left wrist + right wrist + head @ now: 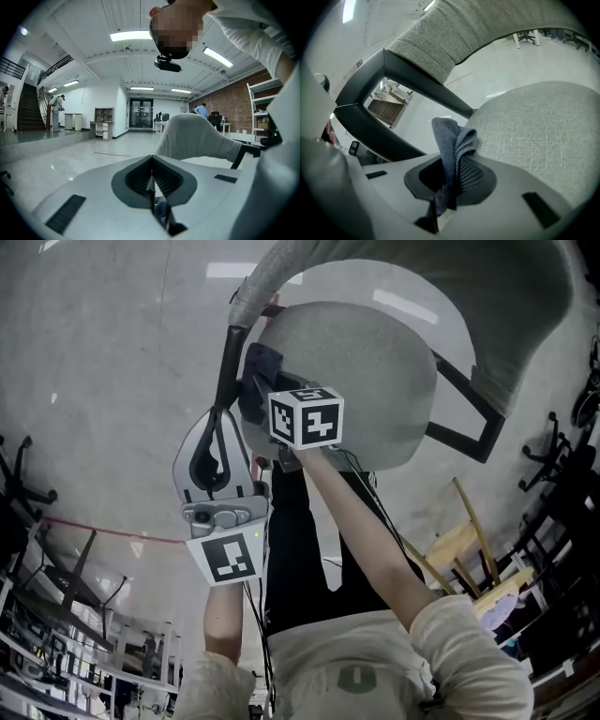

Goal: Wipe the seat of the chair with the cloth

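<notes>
Your right gripper [449,187] pinches the cloth [452,140] by 1 end, leaving loose folds free at the left edge of the seat [534,126], probably to sweep across it. Your left gripper [151,180], pressed together on nothing, waits further left. Only the right gripper view shows the pinch; only the head view shows both grippers.

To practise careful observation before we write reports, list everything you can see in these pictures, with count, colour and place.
chair seat: one, light grey, head view top centre.
chair back: one, grey, curving behind the seat.
armrest frames: two, black, either side of the seat.
cloth: one, dark blue, at the seat's edge.
wooden frames: several, yellow, floor at right.
left gripper: one, white, jaws shut on nothing, beside the chair.
right gripper: one, white, jaws shut on the cloth.
</notes>
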Tool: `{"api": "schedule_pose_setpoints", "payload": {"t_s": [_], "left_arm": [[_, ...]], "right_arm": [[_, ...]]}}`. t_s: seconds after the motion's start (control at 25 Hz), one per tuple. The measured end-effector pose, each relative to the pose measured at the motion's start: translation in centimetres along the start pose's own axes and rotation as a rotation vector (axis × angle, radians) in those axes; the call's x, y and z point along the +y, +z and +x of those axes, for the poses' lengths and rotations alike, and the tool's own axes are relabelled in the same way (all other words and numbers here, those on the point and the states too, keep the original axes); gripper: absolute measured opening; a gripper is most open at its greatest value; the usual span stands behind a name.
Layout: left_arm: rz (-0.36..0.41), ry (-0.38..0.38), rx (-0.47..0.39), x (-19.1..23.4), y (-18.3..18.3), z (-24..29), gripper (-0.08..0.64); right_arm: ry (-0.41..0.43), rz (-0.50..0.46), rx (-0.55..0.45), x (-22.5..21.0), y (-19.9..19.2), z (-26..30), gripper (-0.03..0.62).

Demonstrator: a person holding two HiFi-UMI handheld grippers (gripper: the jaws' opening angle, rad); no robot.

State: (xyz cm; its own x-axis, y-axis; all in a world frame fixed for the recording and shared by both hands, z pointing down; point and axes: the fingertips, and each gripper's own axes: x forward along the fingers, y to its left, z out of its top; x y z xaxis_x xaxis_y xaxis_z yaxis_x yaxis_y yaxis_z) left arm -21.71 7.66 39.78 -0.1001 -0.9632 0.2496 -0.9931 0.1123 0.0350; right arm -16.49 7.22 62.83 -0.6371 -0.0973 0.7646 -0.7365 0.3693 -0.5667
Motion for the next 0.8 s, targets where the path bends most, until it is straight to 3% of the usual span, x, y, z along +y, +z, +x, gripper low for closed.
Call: {"api": "schedule_pose_setpoints", "payload": {"t_s": [0.4, 0.8], "left_arm": [[0.010, -0.035, -0.006, -1.4, 0.6, 1.2, 0.015], [0.026, -0.116, -0.006, -6.3, 1.8, 3.9, 0.015]], "right_arm": [[-0.055, -0.045, 0.023, -3.0, -0.5, -2.2, 0.057], [-0.220, -0.074, 0.066, -12.4, -2.1, -9.2, 0.057]]}}
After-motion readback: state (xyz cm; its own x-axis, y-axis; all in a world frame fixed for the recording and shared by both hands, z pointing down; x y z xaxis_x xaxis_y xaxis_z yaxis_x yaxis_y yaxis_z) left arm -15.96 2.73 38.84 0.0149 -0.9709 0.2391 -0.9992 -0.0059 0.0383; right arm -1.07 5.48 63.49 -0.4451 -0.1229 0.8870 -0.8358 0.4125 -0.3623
